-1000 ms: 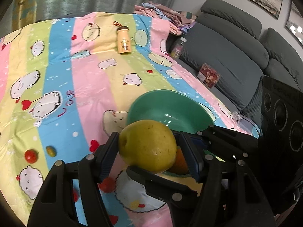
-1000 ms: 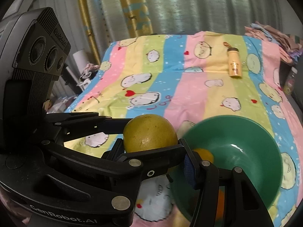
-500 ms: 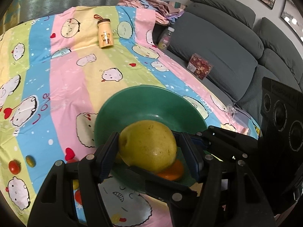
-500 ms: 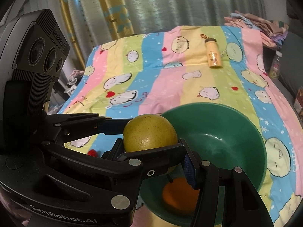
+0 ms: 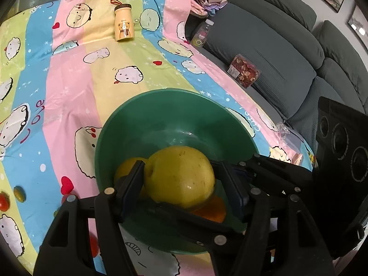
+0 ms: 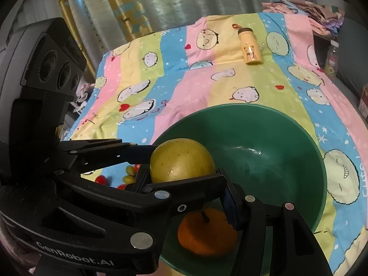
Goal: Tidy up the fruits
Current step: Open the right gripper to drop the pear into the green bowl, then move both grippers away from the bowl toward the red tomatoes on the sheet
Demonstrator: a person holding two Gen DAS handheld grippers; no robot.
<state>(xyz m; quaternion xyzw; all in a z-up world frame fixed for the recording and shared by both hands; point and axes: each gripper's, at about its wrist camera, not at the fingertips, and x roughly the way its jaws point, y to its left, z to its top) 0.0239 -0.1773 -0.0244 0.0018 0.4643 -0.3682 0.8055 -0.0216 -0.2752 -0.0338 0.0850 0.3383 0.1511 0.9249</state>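
Both grippers, left point(image 5: 181, 179) and right point(image 6: 184, 184), clamp one pear point(image 5: 180, 176) at lower centre, left fingers just easing apart; we lower it gently into the bowl point(image 5: 161, 101).

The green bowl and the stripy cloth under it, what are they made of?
The green bowl looks like smooth, glossy plastic: one even colour with small shiny highlights inside, though glazed ceramic can't be ruled out. The stripy cloth looks like thin printed cotton-type fabric: matte, with soft wrinkles and cartoon faces printed on it.
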